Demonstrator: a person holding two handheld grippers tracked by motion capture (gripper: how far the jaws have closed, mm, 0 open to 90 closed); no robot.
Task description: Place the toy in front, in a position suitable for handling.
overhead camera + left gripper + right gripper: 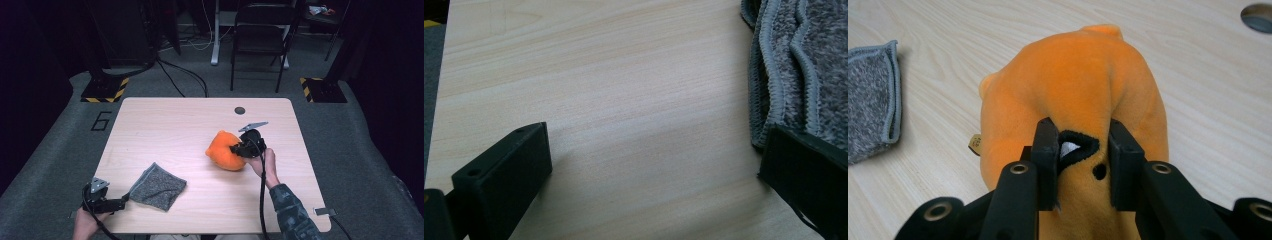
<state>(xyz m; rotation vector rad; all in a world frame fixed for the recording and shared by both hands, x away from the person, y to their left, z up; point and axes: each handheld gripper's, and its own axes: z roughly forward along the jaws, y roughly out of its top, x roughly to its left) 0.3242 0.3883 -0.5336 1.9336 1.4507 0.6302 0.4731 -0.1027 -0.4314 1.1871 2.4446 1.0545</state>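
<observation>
An orange plush toy (226,150) lies on the wooden table (170,125), right of centre. My right gripper (239,148) pinches it from the right; in the right gripper view the orange plush toy (1078,90) bulges between the two black jaws, and my right gripper (1083,150) presses on a fold with a black and white patch. A folded grey cloth (159,186) rests near the front left. My left gripper (120,202) sits at the cloth's left edge. Its jaws stand wide apart in the left gripper view, my left gripper (649,165) over bare wood, one jaw touching the grey cloth (794,65).
A round grommet hole (240,110) sits near the table's far edge. Beyond the table stand a folding chair (260,35) and floor stands with yellow-black bases (105,90). A cable (261,200) trails from the right gripper along the person's forearm.
</observation>
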